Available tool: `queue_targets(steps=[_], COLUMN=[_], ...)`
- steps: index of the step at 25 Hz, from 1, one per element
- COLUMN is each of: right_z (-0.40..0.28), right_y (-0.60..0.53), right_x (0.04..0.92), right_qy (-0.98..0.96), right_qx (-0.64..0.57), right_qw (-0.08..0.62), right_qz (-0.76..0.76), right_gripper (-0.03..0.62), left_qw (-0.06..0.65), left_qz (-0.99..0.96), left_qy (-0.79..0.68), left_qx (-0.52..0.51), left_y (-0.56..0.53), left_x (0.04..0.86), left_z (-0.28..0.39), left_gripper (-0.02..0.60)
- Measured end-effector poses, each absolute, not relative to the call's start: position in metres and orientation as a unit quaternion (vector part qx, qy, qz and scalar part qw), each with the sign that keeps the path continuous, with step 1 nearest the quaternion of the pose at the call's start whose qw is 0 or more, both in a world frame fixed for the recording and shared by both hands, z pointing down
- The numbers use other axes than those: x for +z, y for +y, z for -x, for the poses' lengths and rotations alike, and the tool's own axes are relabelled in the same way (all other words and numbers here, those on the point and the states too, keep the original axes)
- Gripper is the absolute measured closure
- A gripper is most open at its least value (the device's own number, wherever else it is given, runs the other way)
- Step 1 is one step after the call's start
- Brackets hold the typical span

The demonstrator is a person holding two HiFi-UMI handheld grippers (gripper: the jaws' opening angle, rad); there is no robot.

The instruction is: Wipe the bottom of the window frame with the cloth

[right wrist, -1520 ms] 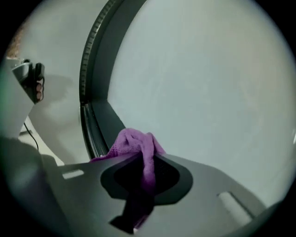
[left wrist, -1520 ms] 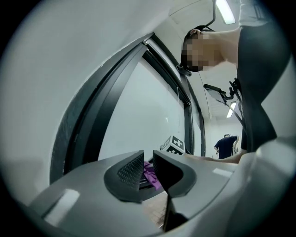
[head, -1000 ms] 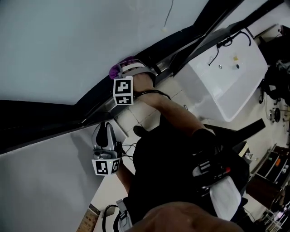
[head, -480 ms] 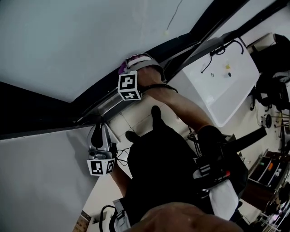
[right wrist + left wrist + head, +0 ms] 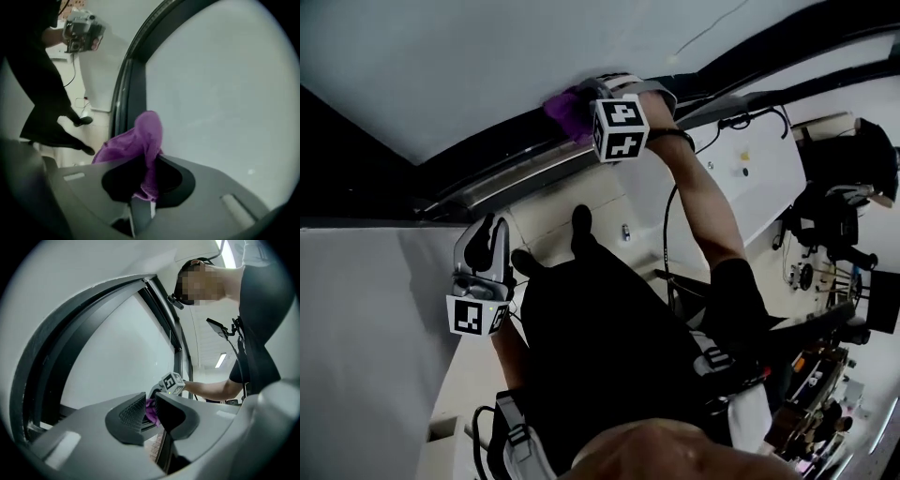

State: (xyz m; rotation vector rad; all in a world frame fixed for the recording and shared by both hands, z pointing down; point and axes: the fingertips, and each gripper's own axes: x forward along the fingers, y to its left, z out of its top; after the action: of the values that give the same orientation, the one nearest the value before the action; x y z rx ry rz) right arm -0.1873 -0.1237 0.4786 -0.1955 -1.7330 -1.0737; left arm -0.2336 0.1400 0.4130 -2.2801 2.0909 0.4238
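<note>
1. Clamping noted first: the right gripper has its jaws closed on the purple cloth.
2. Right gripper view: a fold of the cloth is pinched between the jaws of the right gripper. The rest bunches up and forward out of them.
3. Cloth location, head view: on the dark bottom rail of the window frame, right at the lower edge of the pale window pane. The marker cube sits just behind the cloth, on the arm side.
4. Right gripper view: the cloth lies between the frame on its left and the pane on its right. Whether it presses on the rail cannot be told from this view.
5. The left gripper hangs low beside the person's left leg, well apart from the rail, with its own marker cube toward the body.
6. Left gripper view: the jaws of the left gripper stand a narrow gap apart with nothing between them. The purple seen through the gap is the distant cloth at the rail.
7. Same view: the frame curves along the left, and the right gripper's cube is at the far end.
8. The person's dark shoes stand on the tiled floor below the rail.
</note>
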Motion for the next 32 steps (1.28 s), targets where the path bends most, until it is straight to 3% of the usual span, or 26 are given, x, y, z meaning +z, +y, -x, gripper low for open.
queue_targets(steps=[6, 8, 13, 16, 20, 23, 27, 30, 32], right_z=[0.094, 0.064, 0.121, 0.141, 0.151, 0.142, 0.096, 0.057, 0.049], right_y=[-0.071, -0.062, -0.142, -0.172, -0.188, -0.166, -0.095, -0.061, -0.069], right_x=[0.467, 0.447, 0.416, 0.453, 0.461, 0.452, 0.456, 0.470, 0.459], right_qy=[-0.653, -0.670, -0.820, -0.875, -0.940, -0.932, -0.809, -0.767, -0.811], right_qx=[-0.397, -0.372, -0.316, -0.205, -0.061, -0.139, -0.371, -0.366, -0.318], right_qw=[0.609, 0.608, 0.477, 0.438, 0.335, 0.332, 0.429, 0.483, 0.456], right_qz=[0.211, 0.210, 0.014, 0.002, 0.001, 0.050, 0.154, 0.209, 0.183], right_gripper=[0.540, 0.540, 0.539, 0.537, 0.537, 0.540, 0.542, 0.542, 0.540], left_qw=[-0.005, -0.011, 0.014, 0.022, 0.013, 0.004, -0.001, 0.001, 0.003], left_qz=[0.724, 0.713, 0.701, 0.708, 0.709, 0.711, 0.719, 0.724, 0.724], left_qy=[0.677, 0.688, 0.699, 0.694, 0.694, 0.693, 0.685, 0.681, 0.681], left_qx=[0.134, 0.137, 0.140, 0.125, 0.121, 0.117, 0.113, 0.109, 0.108], left_y=[0.149, 0.156, 0.152, 0.149, 0.148, 0.145, 0.139, 0.139, 0.140], left_x=[0.416, 0.421, 0.407, 0.398, 0.403, 0.408, 0.410, 0.410, 0.409], left_z=[0.228, 0.235, 0.244, 0.234, 0.228, 0.224, 0.219, 0.221, 0.224], left_gripper=[0.517, 0.517, 0.517, 0.517, 0.517, 0.517, 0.517, 0.517, 0.517])
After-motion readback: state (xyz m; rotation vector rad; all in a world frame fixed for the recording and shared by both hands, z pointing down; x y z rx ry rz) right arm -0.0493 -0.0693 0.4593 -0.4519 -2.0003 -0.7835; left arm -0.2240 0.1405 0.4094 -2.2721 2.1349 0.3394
